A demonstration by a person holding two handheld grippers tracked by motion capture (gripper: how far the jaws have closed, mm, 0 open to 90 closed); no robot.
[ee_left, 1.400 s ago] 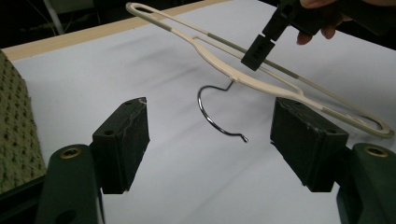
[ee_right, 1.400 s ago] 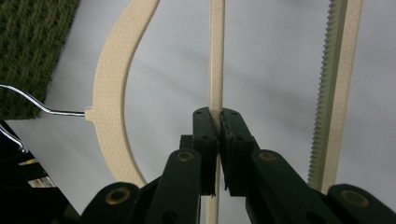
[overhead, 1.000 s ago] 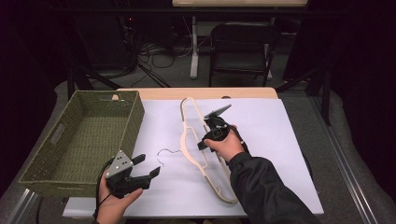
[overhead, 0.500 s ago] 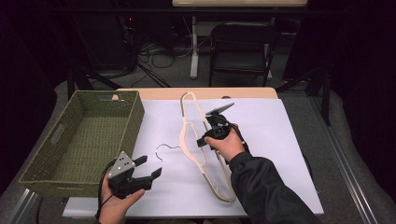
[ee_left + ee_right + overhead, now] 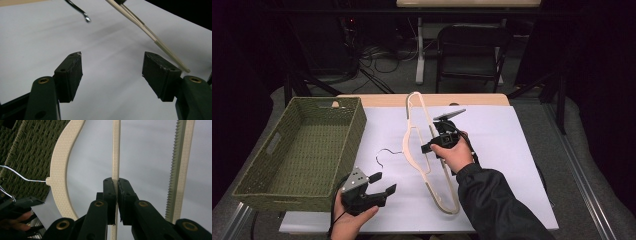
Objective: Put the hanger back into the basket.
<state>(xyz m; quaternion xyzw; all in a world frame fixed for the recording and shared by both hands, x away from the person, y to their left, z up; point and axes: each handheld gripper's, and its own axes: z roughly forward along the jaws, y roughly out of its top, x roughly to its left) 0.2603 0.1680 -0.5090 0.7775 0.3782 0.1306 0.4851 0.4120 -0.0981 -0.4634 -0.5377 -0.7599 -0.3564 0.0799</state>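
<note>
I'm looking at a dark room with a chair [image 5: 472, 50] and cables on the floor behind a table [image 5: 492, 100] covered by a white sheet [image 5: 512, 150]. A green woven basket [image 5: 302, 150] sits to the left of both my tools.

From the high view, my right gripper [image 5: 438, 141] holds a cream plastic hanger [image 5: 414, 131] lifted off the sheet, its long body running away from the gripper toward the far edge and back toward me. The hanger's thin wire hook [image 5: 387, 153] pokes out on the basket side, between my two tools. My left gripper [image 5: 381, 182] hangs near the sheet's front edge, just short of that hook.

The right gripper view gives me what the high one cannot: the pads are pressed together on a thin inner bar [image 5: 115, 150] of the hanger, with the curved shoulder [image 5: 61, 162] to one side and a ridged bar [image 5: 181, 157] to the other.

The left gripper view shows its jaws spread with bare sheet between them; they have just been closing a little, with nothing between them. Ahead of them sit the hook's tip [image 5: 86, 18] and one hanger arm [image 5: 150, 35] slanting past the right-hand pad.
</note>
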